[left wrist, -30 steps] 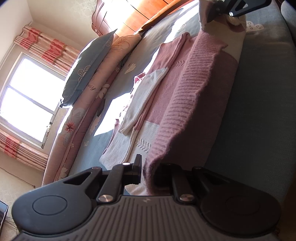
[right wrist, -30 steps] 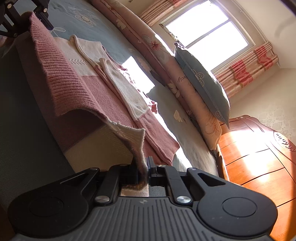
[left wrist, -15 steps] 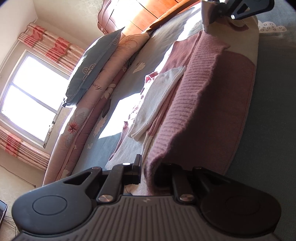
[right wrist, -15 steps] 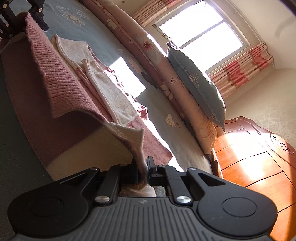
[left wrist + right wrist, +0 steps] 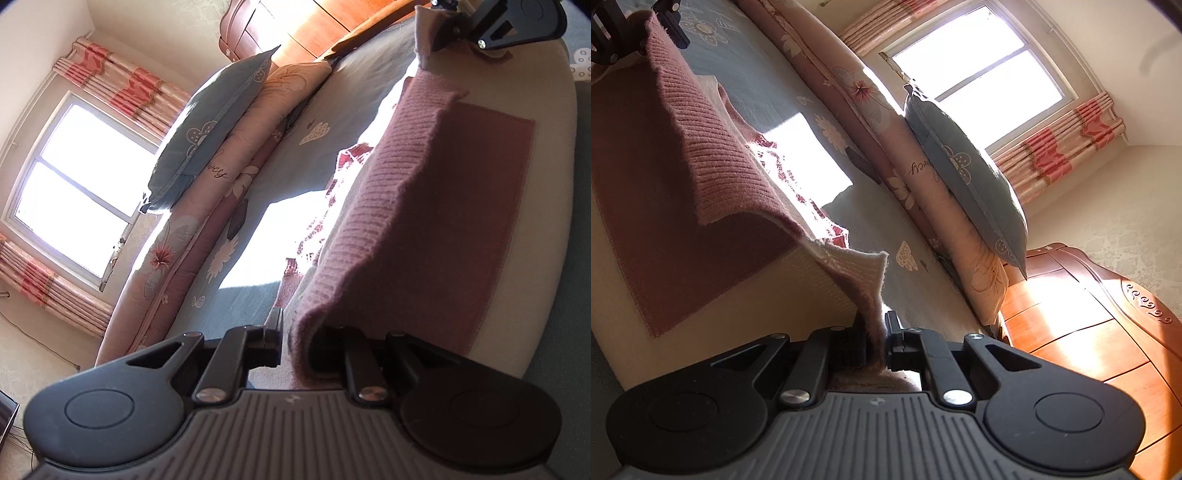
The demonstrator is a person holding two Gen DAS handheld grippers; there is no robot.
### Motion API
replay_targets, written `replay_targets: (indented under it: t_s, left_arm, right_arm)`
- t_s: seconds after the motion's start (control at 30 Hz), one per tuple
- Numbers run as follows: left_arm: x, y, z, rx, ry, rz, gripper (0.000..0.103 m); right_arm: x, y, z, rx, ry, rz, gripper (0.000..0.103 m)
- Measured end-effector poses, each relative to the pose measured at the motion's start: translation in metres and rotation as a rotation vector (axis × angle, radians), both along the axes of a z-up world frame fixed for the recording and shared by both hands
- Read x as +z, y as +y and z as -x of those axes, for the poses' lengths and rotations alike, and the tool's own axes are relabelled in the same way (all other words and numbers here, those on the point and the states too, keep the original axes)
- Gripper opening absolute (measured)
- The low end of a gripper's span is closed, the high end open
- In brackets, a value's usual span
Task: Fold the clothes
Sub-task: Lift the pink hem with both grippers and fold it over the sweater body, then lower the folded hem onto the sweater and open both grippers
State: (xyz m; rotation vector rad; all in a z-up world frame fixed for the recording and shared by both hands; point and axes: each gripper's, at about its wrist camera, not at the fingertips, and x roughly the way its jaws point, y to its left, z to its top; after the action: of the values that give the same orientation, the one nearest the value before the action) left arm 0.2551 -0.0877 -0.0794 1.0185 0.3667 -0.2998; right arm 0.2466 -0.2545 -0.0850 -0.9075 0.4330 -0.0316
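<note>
Sweater (image 5: 436, 206) clamped by left gripper (image 5: 295, 347) and right gripper (image 5: 877, 339) — bolster (image 5: 923, 177) script unreadable.

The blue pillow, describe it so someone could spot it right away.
Find the bright window. Below it a long pink floral bolster lines the bed's far edge. The blue pillow leans on that bolster, the only blue cushion, with white flower outlines.

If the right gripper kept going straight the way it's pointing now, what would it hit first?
Apart from the pink and cream knitted sweater it already clamps, the right gripper would probably first reach the grey-blue flowered bedspread, then the long pink floral bolster beyond it; depth is unclear.
</note>
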Motion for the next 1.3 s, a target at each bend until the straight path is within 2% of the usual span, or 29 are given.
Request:
replay_targets:
  t_s: [0.3,0.47,0.9,0.93,1.03,1.1,1.17,1.3]
  left_arm:
    - [-0.007,0.0,-0.058,0.045,0.01,0.038,0.016]
    - [-0.013,0.0,-0.083,0.062,0.028,0.048,0.017]
    - [-0.035,-0.002,-0.113,0.065,0.076,0.053,0.018]
    - [-0.037,-0.002,-0.115,0.067,0.084,0.054,0.02]
    - [-0.037,0.0,-0.116,0.076,0.096,0.082,0.026]
    - [-0.03,0.004,-0.117,0.085,0.117,0.125,0.035]
    - [-0.019,0.011,-0.12,0.09,0.159,0.2,0.052]
    - [0.005,0.034,-0.133,0.108,0.242,0.37,0.061]
  right_arm:
    - [-0.006,-0.006,-0.062,-0.016,-0.021,-0.004,0.01]
    - [-0.017,-0.008,-0.089,-0.017,0.002,-0.011,0.01]
    - [-0.043,-0.012,-0.118,-0.029,0.066,-0.019,0.011]
    - [-0.045,-0.012,-0.119,-0.033,0.073,-0.02,0.013]
    - [-0.048,-0.014,-0.121,-0.043,0.072,-0.024,0.029]
    - [-0.045,-0.017,-0.121,-0.044,0.072,-0.034,0.039]
    - [-0.036,-0.025,-0.124,-0.036,0.092,-0.08,0.058]
    - [-0.006,-0.05,-0.133,0.013,0.186,-0.254,0.064]
